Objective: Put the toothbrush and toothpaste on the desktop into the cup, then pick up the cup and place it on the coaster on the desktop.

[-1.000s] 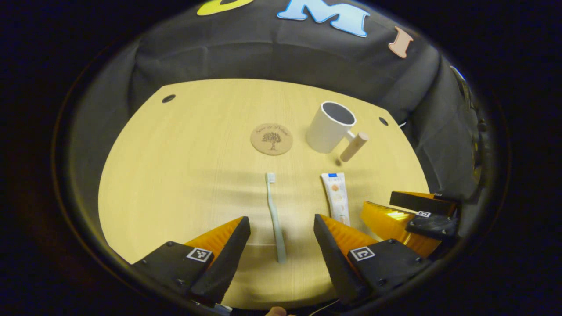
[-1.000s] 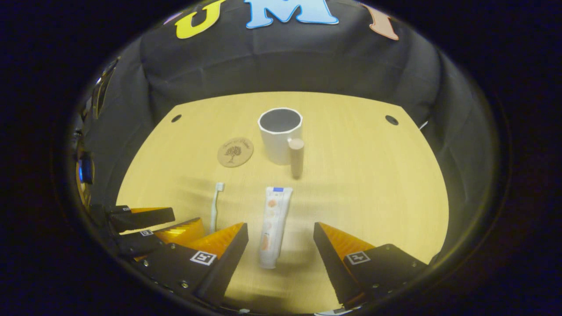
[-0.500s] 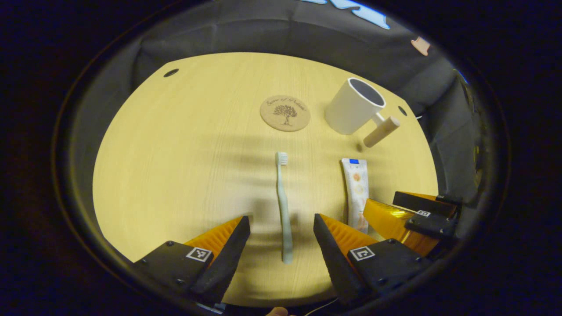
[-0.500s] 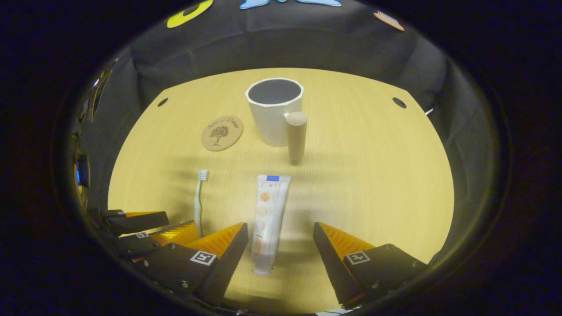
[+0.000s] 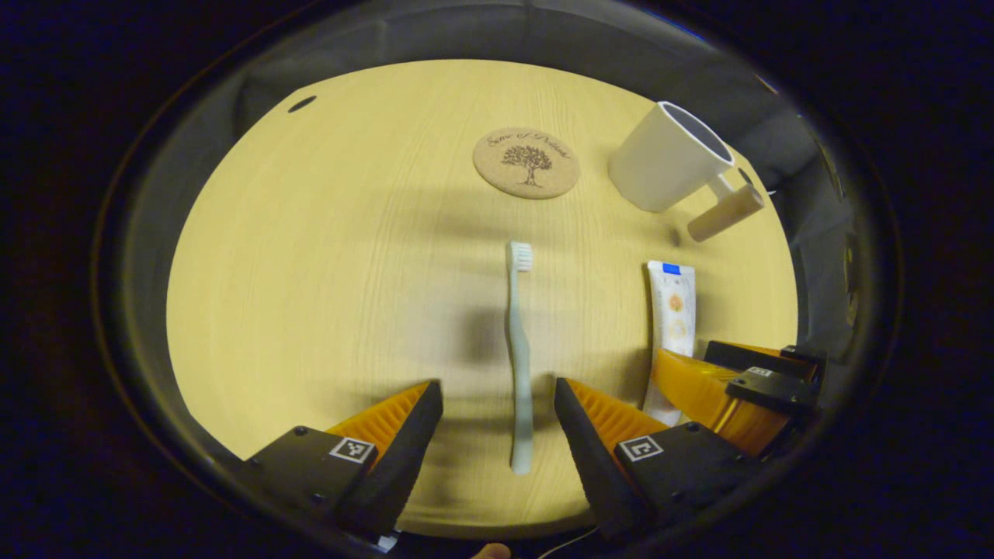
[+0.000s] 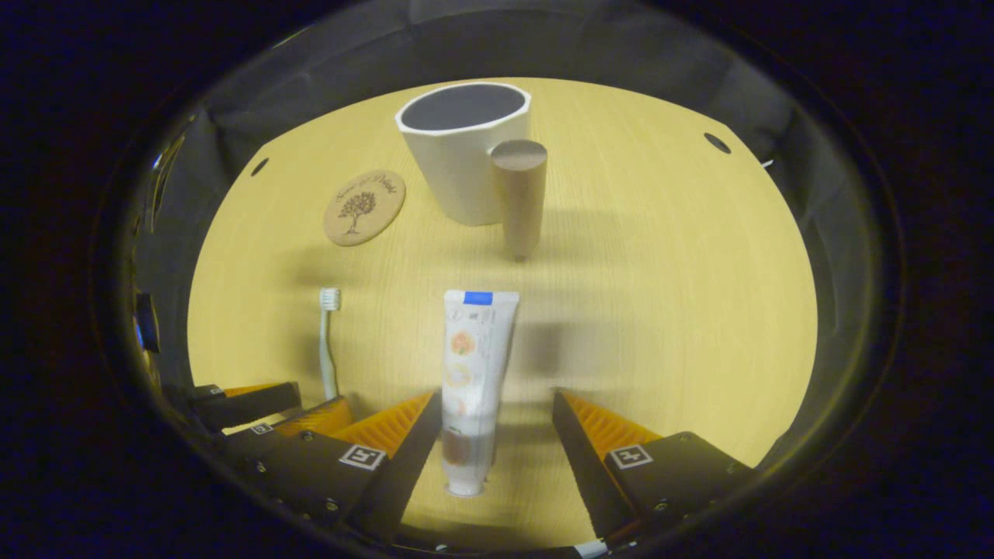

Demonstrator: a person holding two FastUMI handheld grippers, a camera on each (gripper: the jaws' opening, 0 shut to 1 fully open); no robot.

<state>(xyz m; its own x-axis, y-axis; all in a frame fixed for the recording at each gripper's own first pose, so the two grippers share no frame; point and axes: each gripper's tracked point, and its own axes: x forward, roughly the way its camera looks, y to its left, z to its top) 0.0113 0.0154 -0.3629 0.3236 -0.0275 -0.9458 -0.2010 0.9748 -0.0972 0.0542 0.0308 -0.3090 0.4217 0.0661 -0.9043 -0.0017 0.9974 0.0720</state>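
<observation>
Both grippers spread wide, nothing held: left gripper (image 5: 497,404) straddles toothbrush (image 5: 519,357), right gripper (image 6: 495,411) straddles toothpaste (image 6: 468,373). Handle and tube should be centred btwn fingers before closing.

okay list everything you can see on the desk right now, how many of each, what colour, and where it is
toothbrush: one, pale green-white, flat on the desk, its handle end between the left gripper's fingers
toothpaste: one tube, white with a blue band, flat on the desk, its cap end between the right gripper's fingers
cup: one, white with a tan wooden handle, upright at the back, empty as far as the rim shows
coaster: one, round tan cork with a tree print, bare, beside the cup
desk: one, light wood
left gripper: one, open, astride the toothbrush
right gripper: one, open, astride the toothpaste
</observation>
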